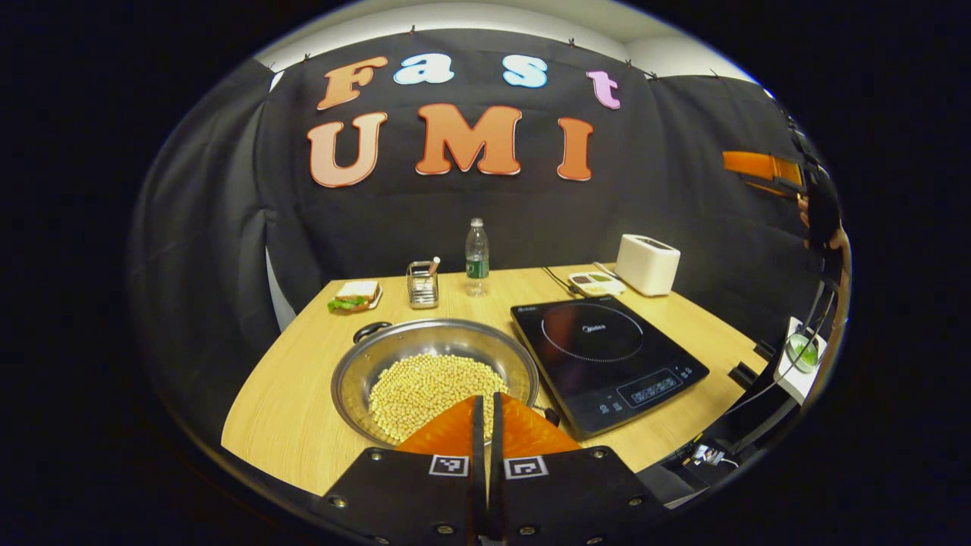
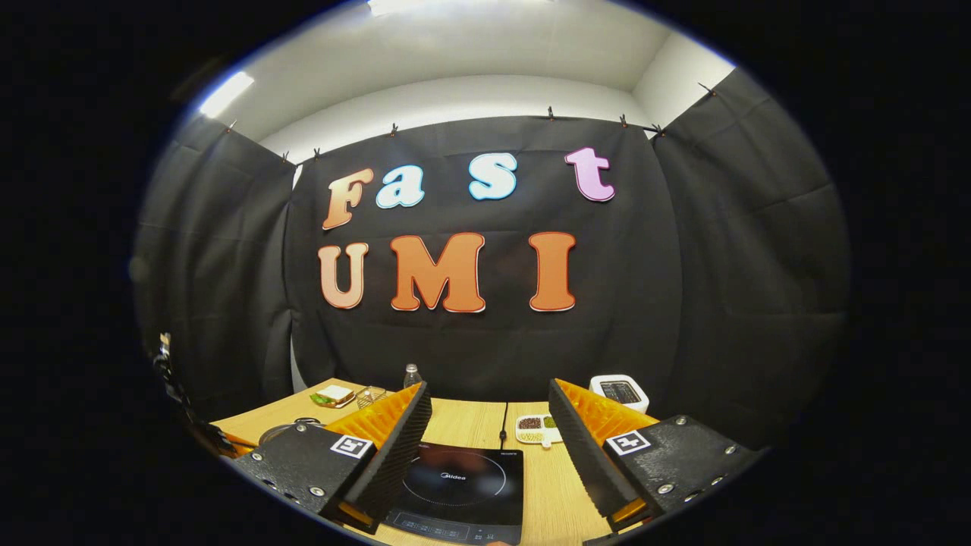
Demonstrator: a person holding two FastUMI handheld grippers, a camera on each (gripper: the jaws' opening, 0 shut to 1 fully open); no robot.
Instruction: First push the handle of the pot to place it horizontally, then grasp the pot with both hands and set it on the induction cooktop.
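We see the round stainless-steel pot [image 1: 434, 371], part filled with pale yellow beans [image 1: 428, 387], sitting on the light wooden table [image 1: 296, 394] just left of the flat black induction cooktop [image 1: 607, 356], close to it but not on it. One dark loop handle [image 1: 372, 331] shows at the pot's far-left rim, another dark bit at its near-right rim.

Our left tool [image 1: 486, 406] hangs over the pot's near rim with its fingers pressed together and nothing between them. In the right gripper view, our right tool [image 2: 489, 432] is spread wide above the cooktop's near part, holding nothing.

Beyond the pot, toward the wall, stand a clear plastic water bottle [image 1: 476, 258] and a small wire holder [image 1: 422, 284]; left of those lies a sandwich with green lettuce [image 1: 354, 296]. Behind the cooktop sit a white toaster [image 1: 647, 264] and a small divided white tray [image 1: 596, 283], with a black cord [image 1: 557, 279] running back from the cooktop. Nothing lies between pot and cooktop.
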